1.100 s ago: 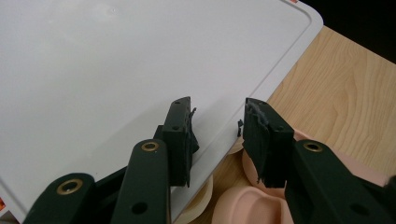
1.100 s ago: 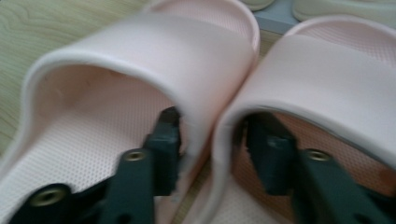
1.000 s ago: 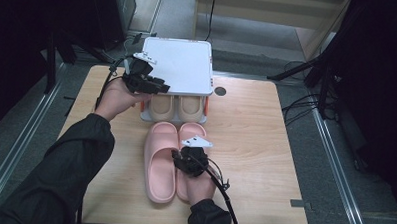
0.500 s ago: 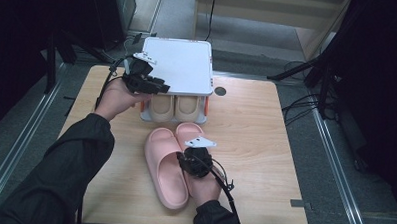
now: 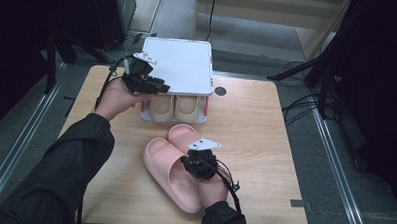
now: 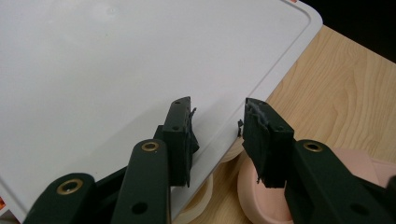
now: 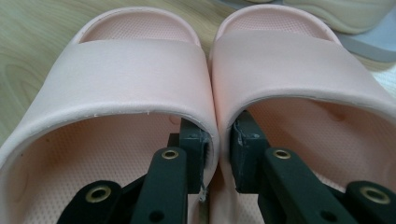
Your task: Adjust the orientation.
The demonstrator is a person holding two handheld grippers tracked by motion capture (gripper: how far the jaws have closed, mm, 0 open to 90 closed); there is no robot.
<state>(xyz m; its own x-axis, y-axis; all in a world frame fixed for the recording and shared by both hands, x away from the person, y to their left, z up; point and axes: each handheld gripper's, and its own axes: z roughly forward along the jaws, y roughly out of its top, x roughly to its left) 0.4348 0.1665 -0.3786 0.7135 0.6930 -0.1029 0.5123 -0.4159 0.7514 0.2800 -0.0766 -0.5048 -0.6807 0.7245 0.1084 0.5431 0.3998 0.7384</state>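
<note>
Two pink slippers [image 5: 160,163] lie side by side and slanted on the wooden table [image 5: 258,129]. My right gripper [image 5: 198,163] reaches in from the heels with one jaw inside each slipper [image 7: 135,74]. Its jaws [image 7: 217,135] have just been closing, and the two touching inner walls are pinched between the pads. My left gripper [image 5: 155,85] is at the front left corner of the white top panel [image 5: 183,66] of a small shoe rack. There the jaws [image 6: 217,112] straddle the panel's edge [image 6: 116,60] and grip it.
Beige slippers [image 5: 174,107] sit on the rack's lower shelf under the white panel. A small dark round mark [image 5: 219,91] lies on the table right of the rack. Bare wood stretches to the right. Dark stands and cables surround the table.
The pink slippers have turned from straight to slanted, heels swung toward the lower right. The right jaws have closed in on their inner walls. The left hand has stayed put.
</note>
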